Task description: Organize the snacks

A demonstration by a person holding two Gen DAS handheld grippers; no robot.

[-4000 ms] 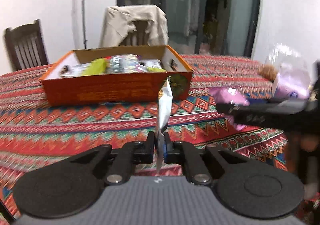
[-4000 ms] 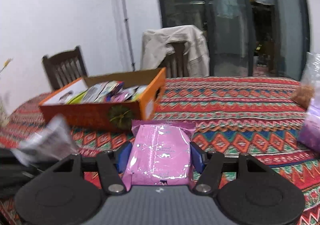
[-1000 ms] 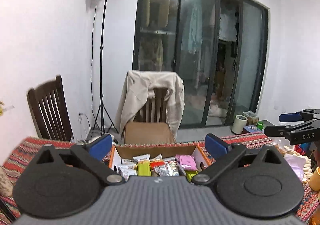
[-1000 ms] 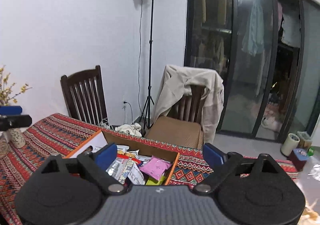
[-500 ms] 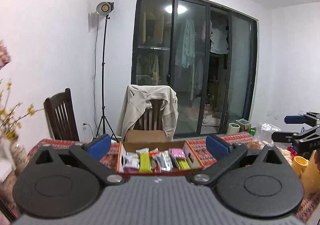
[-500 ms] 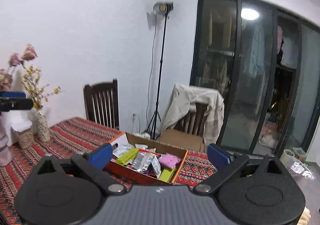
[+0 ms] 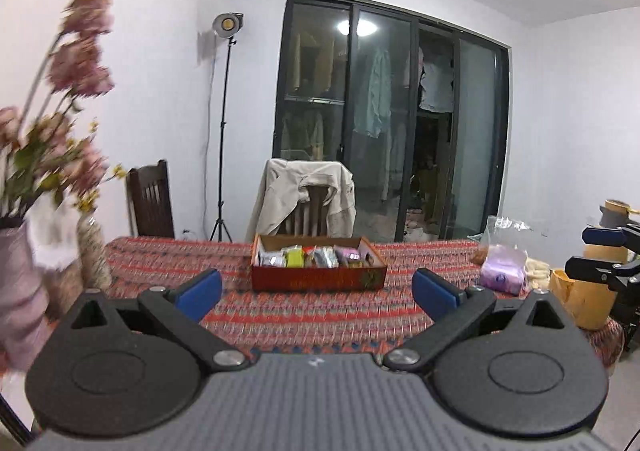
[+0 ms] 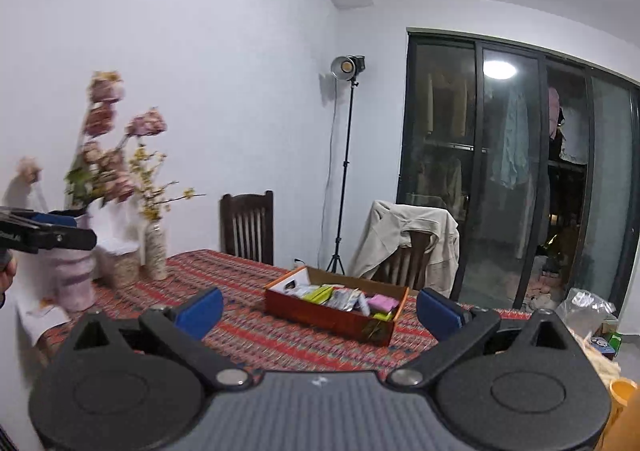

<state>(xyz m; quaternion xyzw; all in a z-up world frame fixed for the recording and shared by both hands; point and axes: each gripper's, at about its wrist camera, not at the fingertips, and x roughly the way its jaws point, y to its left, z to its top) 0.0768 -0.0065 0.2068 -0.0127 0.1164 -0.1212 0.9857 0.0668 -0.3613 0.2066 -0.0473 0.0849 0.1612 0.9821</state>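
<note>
Left wrist view: left gripper has its fingers spread wide and empty, as does the right gripper, while farther off the snack box sits on the patterned tablecloth, apparently full of packets.

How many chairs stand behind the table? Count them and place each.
2. A bare dark chair stands at the far left corner; another chair, draped with a beige jacket, stands behind the snack box. Others may be hidden.
</note>
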